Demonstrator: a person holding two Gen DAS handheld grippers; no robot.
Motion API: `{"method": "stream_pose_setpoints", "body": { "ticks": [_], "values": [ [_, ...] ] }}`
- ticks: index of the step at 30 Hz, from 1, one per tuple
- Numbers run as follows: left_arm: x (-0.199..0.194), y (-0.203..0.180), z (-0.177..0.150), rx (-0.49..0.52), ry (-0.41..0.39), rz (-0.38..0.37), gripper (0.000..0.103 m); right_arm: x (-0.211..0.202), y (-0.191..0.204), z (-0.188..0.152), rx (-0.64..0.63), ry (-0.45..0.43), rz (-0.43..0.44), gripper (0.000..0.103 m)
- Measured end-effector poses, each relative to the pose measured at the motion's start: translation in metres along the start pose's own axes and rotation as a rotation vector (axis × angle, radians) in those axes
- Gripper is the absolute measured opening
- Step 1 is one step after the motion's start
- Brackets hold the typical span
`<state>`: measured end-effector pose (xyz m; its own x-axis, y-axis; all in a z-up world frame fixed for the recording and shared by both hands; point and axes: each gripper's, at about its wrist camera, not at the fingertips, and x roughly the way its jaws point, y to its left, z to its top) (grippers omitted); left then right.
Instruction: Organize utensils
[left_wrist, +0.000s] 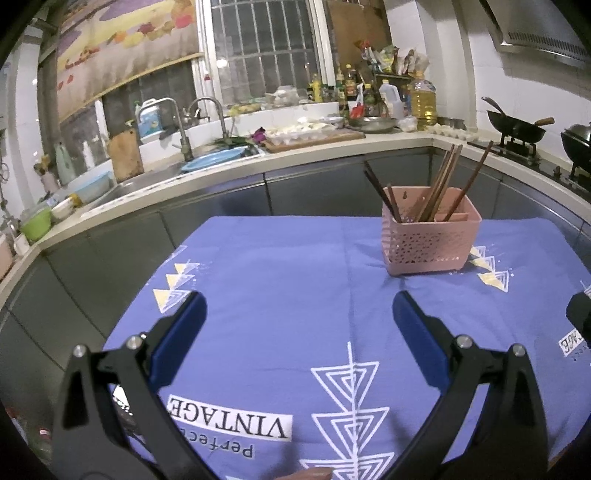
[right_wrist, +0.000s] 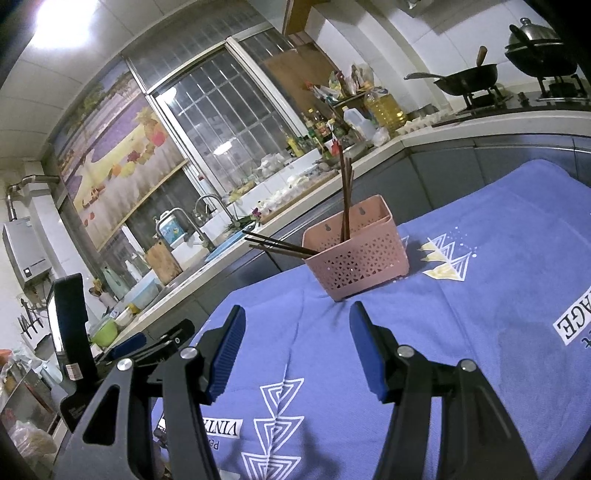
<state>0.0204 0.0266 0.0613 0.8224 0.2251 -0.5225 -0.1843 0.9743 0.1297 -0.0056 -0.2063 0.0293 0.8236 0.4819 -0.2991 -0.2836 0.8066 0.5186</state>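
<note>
Judging nearly done: chopsticks (left_wrist: 436, 188) all standing in pink basket (left_wrist: 430, 242); none on blue tablecloth (left_wrist: 295, 280) nearby. Left gripper (left_wrist: 299, 325) and right gripper (right_wrist: 297, 349) spread, empty, short of basket.

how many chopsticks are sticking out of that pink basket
7 visible, all in the pink basket on the blue cloth: two chopsticks lean left, five lean right. Overlap may hide more.
</note>
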Motion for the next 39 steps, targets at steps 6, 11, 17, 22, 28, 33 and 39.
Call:
{"method": "stream_pose_setpoints", "body": {
  "ticks": [6, 11, 17, 22, 28, 33, 39],
  "values": [
    [-0.0002, -0.0035, -0.0010, -0.002, 0.001, -0.016, 0.097, -0.0003, -0.0020, 0.0011, 0.000, -0.007, 0.003, 0.059],
    [0.0014, -0.0013, -0.0014, -0.023, 0.005, -0.040, 0.097, -0.0033, -0.0021, 0.0019, -0.002, -0.015, 0.008, 0.059],
    [0.0060, 0.0016, -0.0056, -0.049, 0.002, -0.087, 0.097, -0.0037, -0.0026, 0.0022, 0.001, -0.013, 0.006, 0.060],
    [0.0057, 0.0008, -0.0066, -0.050, -0.005, -0.093, 0.097, -0.0033, -0.0024, 0.0029, 0.000, -0.011, 0.007, 0.061],
    [0.0078, -0.0008, -0.0067, -0.048, 0.021, -0.125, 0.097, -0.0038, -0.0024, 0.0021, 0.000, -0.014, 0.006, 0.061],
    [0.0072, 0.0003, -0.0075, -0.048, 0.014, -0.118, 0.097, -0.0035, -0.0032, 0.0023, 0.001, -0.011, 0.006, 0.061],
    [0.0071, 0.0010, -0.0079, -0.049, 0.015, -0.123, 0.097, -0.0037, -0.0032, 0.0020, 0.000, -0.012, 0.006, 0.062]
  ]
}}
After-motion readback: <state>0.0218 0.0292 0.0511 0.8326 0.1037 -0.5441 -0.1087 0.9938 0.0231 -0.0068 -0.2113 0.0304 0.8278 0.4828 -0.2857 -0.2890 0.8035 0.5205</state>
